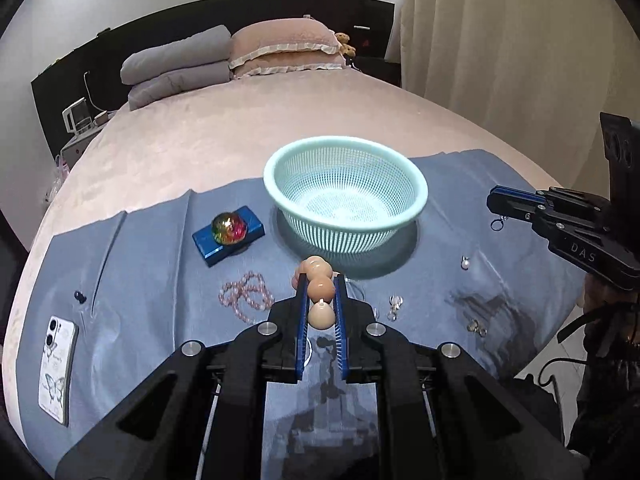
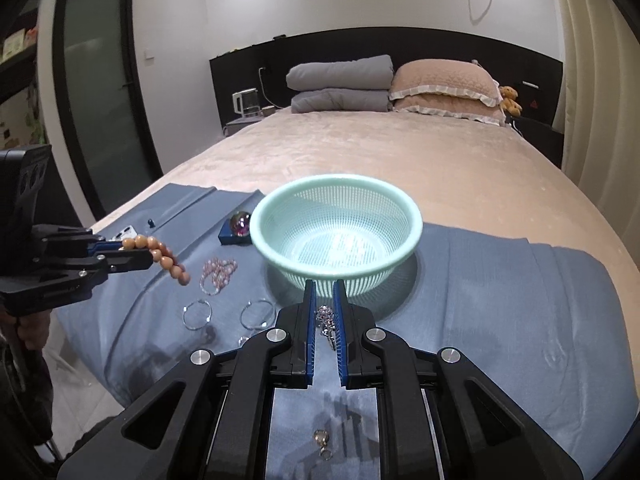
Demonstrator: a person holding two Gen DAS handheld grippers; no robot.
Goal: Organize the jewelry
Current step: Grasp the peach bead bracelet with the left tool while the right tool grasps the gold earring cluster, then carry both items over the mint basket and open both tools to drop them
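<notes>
Beads sit pinched in left tongs; right tongs pinch a silver trinket.

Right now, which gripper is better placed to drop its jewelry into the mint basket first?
Probably right. The right gripper, shut on a silver chain piece, has its tips beside the mint basket. The left gripper, holding the tan bead bracelet, looks farther back.

White letters "DAS" on the black body of the right gripper, no other legible text
</notes>
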